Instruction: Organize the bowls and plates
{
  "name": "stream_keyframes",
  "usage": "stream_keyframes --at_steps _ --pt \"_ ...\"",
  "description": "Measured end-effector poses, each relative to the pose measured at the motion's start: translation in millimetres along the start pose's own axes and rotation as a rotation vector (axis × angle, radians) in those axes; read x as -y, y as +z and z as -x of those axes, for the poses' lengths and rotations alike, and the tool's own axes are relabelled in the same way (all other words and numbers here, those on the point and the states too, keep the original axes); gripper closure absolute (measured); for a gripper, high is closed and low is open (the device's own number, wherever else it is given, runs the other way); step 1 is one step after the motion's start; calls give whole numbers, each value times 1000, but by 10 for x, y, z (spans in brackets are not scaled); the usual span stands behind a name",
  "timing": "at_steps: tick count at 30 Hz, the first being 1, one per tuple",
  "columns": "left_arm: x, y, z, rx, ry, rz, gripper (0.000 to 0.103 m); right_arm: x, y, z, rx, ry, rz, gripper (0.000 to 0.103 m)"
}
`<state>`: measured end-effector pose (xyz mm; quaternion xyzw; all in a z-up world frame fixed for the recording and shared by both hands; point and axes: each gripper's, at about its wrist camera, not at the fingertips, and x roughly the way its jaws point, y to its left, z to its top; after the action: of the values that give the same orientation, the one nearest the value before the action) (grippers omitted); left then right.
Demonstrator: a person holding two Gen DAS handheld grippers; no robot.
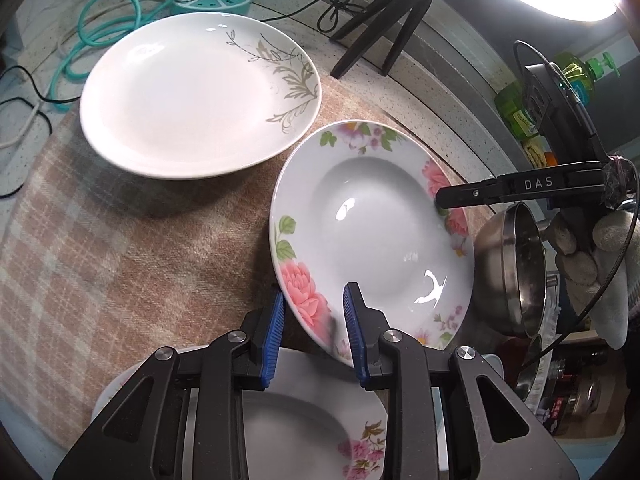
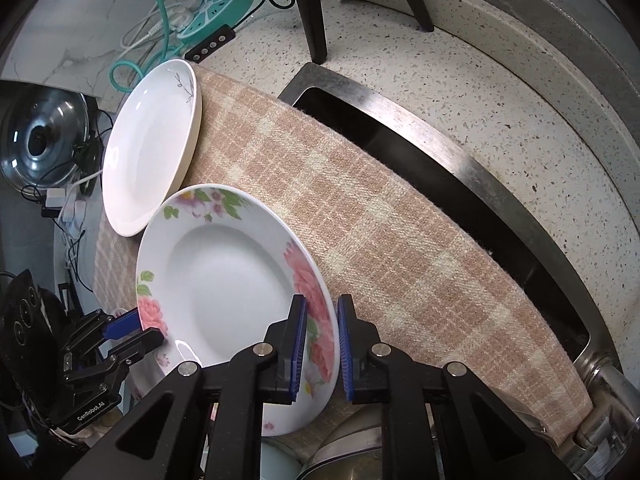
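Observation:
A deep plate with pink flowers (image 1: 372,236) is held tilted above the plaid cloth (image 1: 120,240), one gripper on each side of its rim. My left gripper (image 1: 314,320) straddles its near rim with a visible gap between the blue pads. My right gripper (image 2: 322,344) straddles the opposite rim (image 2: 224,280), also with a gap; it shows in the left wrist view (image 1: 444,200). A white plate with a grey leaf pattern (image 1: 200,96) lies on the cloth beyond. Another floral plate (image 1: 320,432) lies under my left gripper.
A steel bowl (image 1: 516,272) stands on edge to the right. A black tripod (image 1: 400,20), a teal power strip (image 2: 216,4) and cables sit behind the cloth. A sink (image 2: 460,184) opens beside the cloth. A steel pot lid (image 2: 44,140) lies at left.

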<state>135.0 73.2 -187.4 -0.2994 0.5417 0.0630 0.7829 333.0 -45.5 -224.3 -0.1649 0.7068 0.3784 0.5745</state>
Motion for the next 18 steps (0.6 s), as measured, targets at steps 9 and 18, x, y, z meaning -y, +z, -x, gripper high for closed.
stream_keyframes --at_steps 9,18 --pt "-88 -51 17 -8 -6 -7 86 9 -12 -6 -26 14 9 89" --pt "-159 -124 96 1 -23 -4 91 -2 -6 -16 -24 9 5 89"
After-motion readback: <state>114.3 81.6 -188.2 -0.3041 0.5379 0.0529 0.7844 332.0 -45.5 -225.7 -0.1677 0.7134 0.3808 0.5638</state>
